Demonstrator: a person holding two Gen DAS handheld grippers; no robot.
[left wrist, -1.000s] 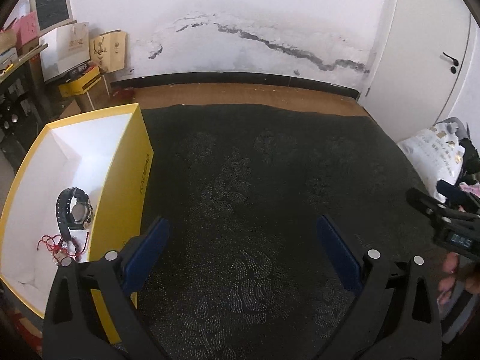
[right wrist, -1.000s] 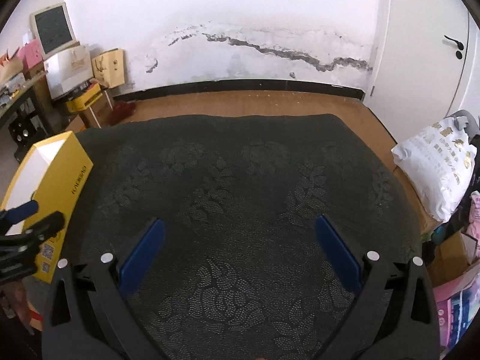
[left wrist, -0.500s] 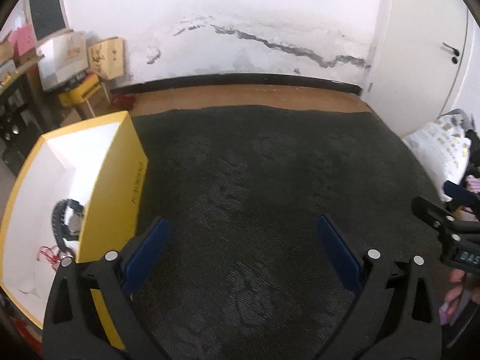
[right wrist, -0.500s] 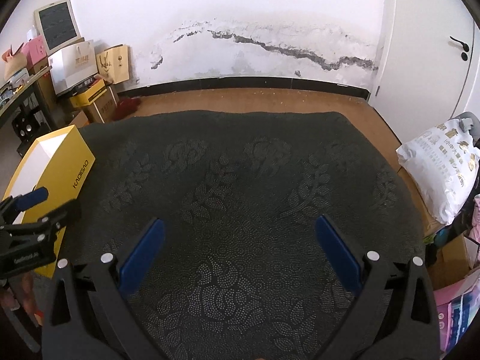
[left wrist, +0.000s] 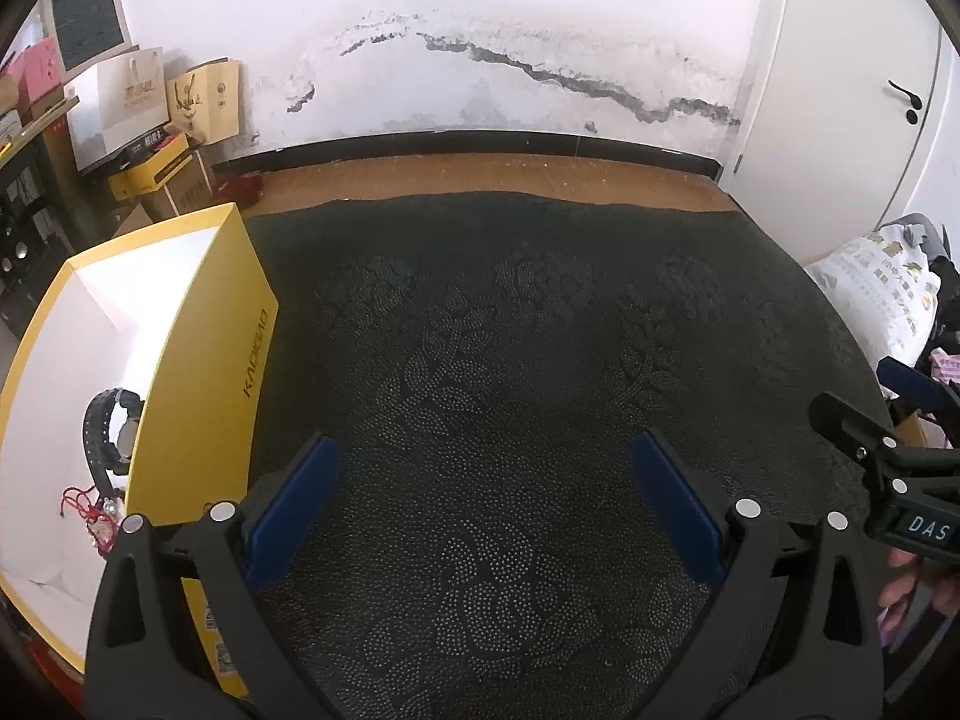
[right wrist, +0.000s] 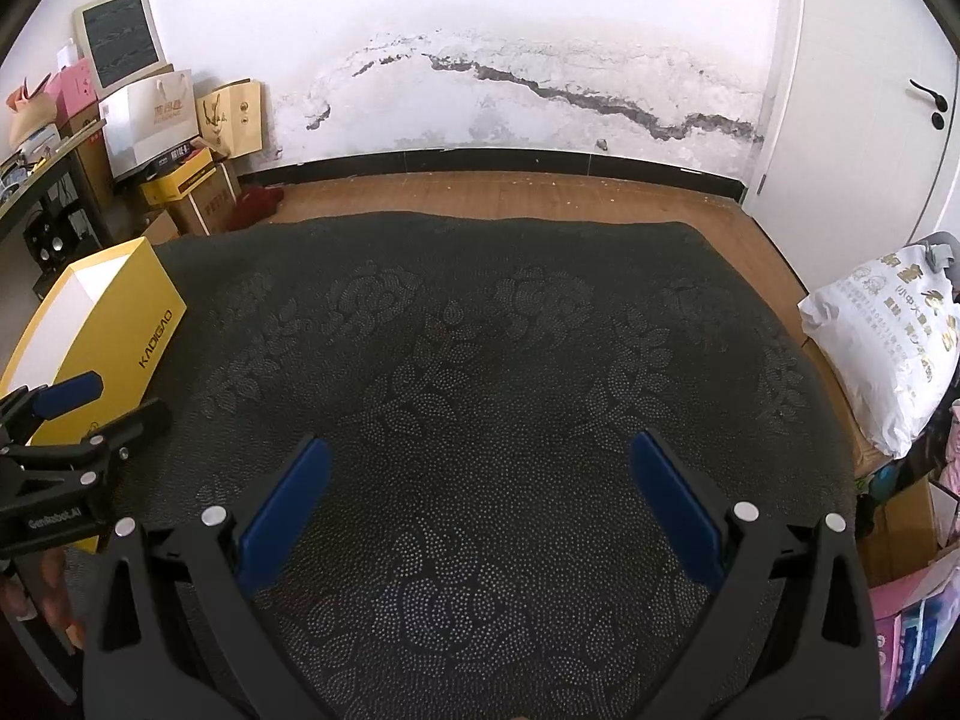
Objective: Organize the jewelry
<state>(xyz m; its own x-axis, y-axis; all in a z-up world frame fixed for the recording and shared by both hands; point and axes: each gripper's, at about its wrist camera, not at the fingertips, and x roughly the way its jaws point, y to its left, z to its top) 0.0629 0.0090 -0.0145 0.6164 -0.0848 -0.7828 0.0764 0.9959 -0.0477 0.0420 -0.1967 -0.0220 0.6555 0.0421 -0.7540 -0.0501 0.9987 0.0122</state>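
1. Since a second ago both views have drawn back and lifted a little: the open yellow cardboard box with a white lining (left wrist: 198, 360) sits further off in the left wrist view, and the black wristwatch (left wrist: 111, 438) inside it is now half hidden behind the box wall.
2. Furthest left, that box stands on the dark, flower-patterned cloth covering the desk (left wrist: 510, 360). The watch leans against the inner wall, and a red string bracelet (left wrist: 90, 510) lies just beside it on the box floor.
3. Next, the left gripper (left wrist: 486, 504) hovers over bare cloth with its blue pads spread wide, holding nothing.
4. Further right, the right gripper (right wrist: 480, 504) is likewise spread wide and empty above the cloth.
5. No loose jewelry shows on the cloth in either view. Judging by that, the sorting looks finished or nearly so; whether more pieces wait out of sight cannot be told.
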